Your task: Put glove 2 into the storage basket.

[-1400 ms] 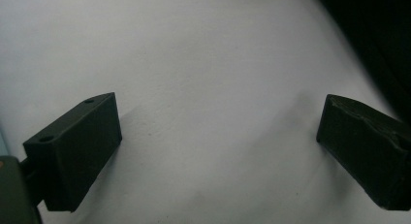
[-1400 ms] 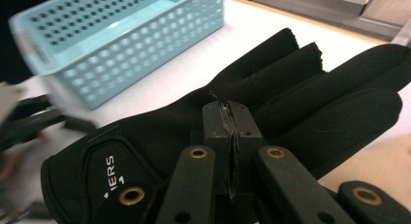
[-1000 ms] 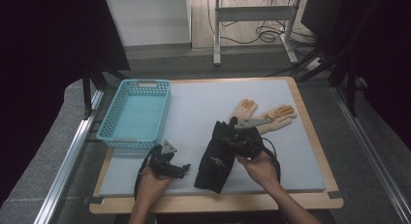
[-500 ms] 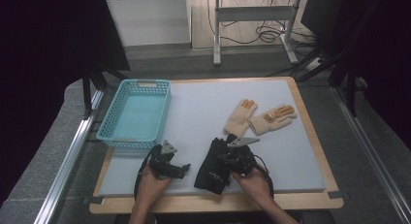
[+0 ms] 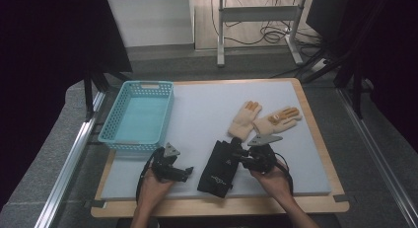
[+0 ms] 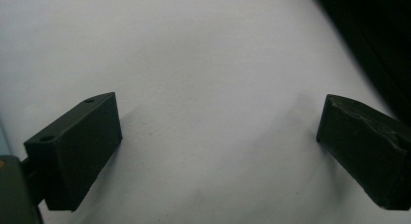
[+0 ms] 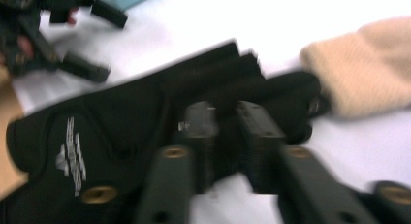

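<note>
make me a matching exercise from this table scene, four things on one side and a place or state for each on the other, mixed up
Things:
1. black glove
2. tan gloves
3. blue basket
4. left tool

Places or states:
A. empty, at the mat's left edge
B. open over bare mat
C. pinched by the right tool near the front edge
D. lying side by side behind the black glove

Pairs: 1-C, 2-D, 3-A, 4-B

Matt black cloth glove (image 5: 220,164), knitted beige gloves (image 5: 263,119), glossy plastic basket (image 5: 112,123).
</note>
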Demonstrator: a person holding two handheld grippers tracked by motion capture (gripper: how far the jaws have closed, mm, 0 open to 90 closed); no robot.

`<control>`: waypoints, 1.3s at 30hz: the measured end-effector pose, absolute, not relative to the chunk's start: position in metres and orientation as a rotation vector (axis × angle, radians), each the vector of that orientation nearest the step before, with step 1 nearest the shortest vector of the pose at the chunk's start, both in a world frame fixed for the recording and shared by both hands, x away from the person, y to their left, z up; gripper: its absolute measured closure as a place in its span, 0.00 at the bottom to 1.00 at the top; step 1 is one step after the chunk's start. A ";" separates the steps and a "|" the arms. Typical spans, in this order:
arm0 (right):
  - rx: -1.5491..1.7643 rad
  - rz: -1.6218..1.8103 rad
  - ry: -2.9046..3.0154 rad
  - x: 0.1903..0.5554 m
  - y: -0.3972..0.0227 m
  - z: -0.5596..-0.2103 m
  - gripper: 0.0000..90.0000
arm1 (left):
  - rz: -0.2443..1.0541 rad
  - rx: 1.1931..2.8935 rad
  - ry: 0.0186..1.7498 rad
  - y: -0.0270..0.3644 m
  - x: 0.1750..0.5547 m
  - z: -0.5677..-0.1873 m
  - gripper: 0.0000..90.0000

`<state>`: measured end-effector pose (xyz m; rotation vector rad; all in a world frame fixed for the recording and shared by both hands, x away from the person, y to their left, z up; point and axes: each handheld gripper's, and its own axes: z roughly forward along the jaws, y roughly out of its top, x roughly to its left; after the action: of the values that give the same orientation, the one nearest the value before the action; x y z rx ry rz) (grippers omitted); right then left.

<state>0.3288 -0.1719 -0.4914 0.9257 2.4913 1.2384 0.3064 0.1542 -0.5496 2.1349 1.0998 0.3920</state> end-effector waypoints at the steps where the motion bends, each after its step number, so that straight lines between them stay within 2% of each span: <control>1: 0.919 1.242 2.512 0.328 -0.175 -0.494 0.95 | 0.396 2.139 1.100 0.155 0.306 -0.549 0.03; 2: 0.904 1.236 2.529 0.326 -0.178 -0.498 0.98 | 0.395 2.138 1.103 0.156 0.305 -0.549 0.03; 7: 0.874 1.207 2.609 0.317 -0.184 -0.515 0.99 | 0.399 2.137 1.115 0.161 0.302 -0.550 0.02; 14: 0.845 1.212 2.665 0.309 -0.177 -0.527 0.99 | 0.476 2.138 1.148 0.178 0.297 -0.550 0.01; 17: 0.840 1.213 2.683 0.310 -0.170 -0.531 0.99 | 0.449 2.116 1.165 0.185 0.299 -0.551 0.01; 26: 0.827 1.236 2.679 0.319 -0.147 -0.534 0.99 | 0.459 2.080 1.243 0.197 0.301 -0.552 0.00; 34: 0.804 1.224 2.663 0.330 -0.122 -0.535 0.99 | 0.445 2.083 1.246 0.197 0.302 -0.553 0.00; 39: 0.786 1.203 2.666 0.330 -0.124 -0.532 0.96 | 0.440 2.082 1.248 0.198 0.302 -0.553 0.00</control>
<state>0.3305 -0.1242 -0.5315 0.7859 2.6660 1.2031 0.3025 0.1977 -0.5530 2.0819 1.2482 0.4398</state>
